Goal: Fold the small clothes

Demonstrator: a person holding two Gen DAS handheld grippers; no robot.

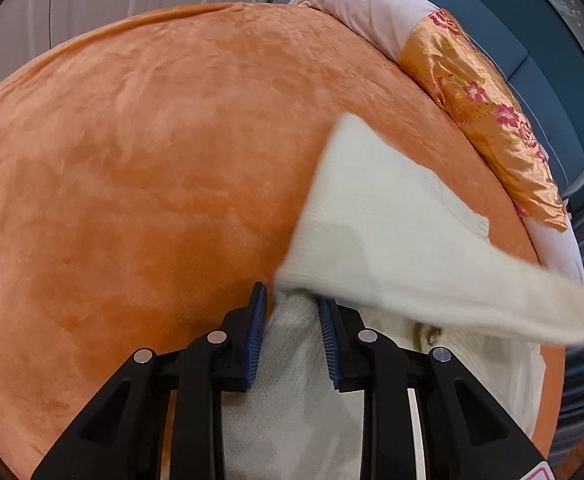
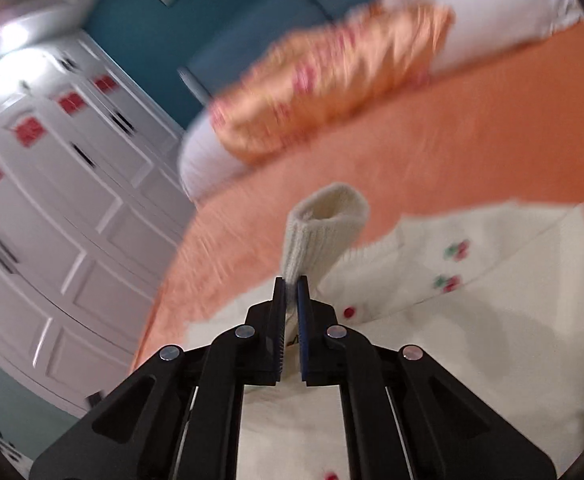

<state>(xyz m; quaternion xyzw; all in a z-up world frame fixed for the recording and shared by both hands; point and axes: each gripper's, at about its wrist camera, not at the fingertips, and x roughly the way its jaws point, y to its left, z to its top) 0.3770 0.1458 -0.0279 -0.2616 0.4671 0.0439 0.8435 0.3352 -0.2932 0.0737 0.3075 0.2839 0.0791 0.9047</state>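
Right gripper (image 2: 291, 282): jaws clenching on the ribbed cuff (image 2: 323, 224) of a cream sweater sleeve; the cuff is standing up past the tips, mouth open. Sweater (image 2: 471, 280) body is lying just right of and below this gripper on the orange blanket (image 2: 471, 132), red and green marks showing.

Left gripper (image 1: 292, 300): blue pads (image 1: 256, 332) are pinching a bunched fold of the knit. A sleeve (image 1: 431, 280) is stretching rightward just beyond its tips. Blanket is spreading ahead and left; a floral pillow (image 1: 487, 108) is lying far right.
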